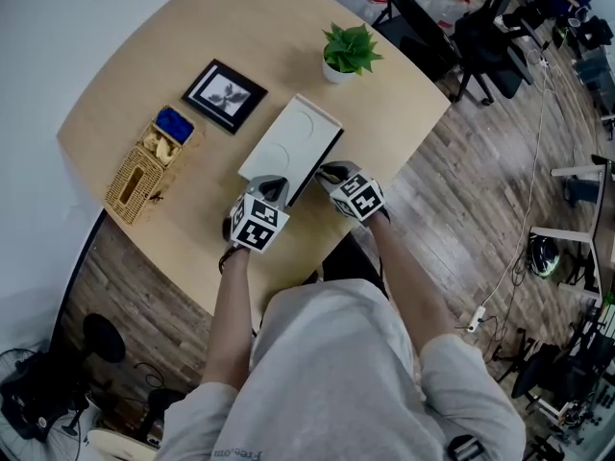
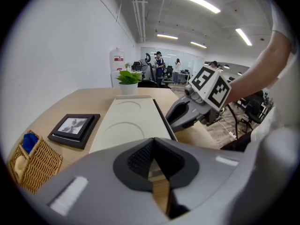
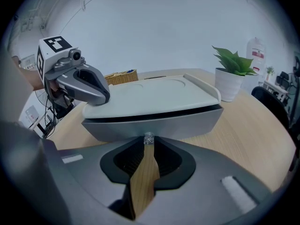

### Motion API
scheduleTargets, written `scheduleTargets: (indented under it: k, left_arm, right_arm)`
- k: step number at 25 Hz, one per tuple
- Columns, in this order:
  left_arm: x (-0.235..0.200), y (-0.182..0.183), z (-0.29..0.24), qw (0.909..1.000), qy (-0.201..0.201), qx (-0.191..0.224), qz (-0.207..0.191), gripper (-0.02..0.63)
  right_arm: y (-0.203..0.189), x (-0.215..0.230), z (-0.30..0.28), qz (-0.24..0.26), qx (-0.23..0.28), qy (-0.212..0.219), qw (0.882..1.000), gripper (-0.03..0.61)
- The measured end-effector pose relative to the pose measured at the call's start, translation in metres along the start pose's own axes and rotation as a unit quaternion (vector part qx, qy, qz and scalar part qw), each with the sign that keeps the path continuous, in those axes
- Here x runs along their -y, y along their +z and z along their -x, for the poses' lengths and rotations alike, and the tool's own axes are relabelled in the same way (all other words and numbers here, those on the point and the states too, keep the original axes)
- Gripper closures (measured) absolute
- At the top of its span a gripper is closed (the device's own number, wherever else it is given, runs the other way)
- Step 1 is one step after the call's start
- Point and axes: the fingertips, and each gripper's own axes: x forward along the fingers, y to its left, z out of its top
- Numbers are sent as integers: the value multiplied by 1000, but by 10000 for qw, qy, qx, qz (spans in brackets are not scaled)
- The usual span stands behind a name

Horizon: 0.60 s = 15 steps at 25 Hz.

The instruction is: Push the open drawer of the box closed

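A flat white box (image 1: 288, 145) lies on the wooden table (image 1: 144, 75). Its grey drawer front (image 3: 154, 122) with a small silver knob (image 3: 149, 138) faces my right gripper (image 3: 148, 146). The drawer stands out only slightly under the lid (image 3: 154, 97). The right gripper's jaws are shut, with their tips right at the knob. My left gripper (image 2: 153, 142) is shut too and sits at the box's (image 2: 129, 123) near short end. In the head view, the left gripper (image 1: 272, 192) and the right gripper (image 1: 332, 173) flank the box's near corner.
A potted plant (image 1: 348, 51) stands beyond the box's far end. A black picture frame (image 1: 224, 95) and a wicker basket (image 1: 149, 166) lie to its left. The table's front edge runs just behind the grippers. Office chairs (image 1: 480, 36) stand on the floor to the right.
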Motion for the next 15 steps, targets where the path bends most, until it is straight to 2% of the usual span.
scheduleTargets:
  k: [15]
  left_arm:
    - [0, 0, -1, 10000, -18, -70, 13, 561]
  right_arm:
    - [11, 0, -10, 117, -163, 19, 9998, 509]
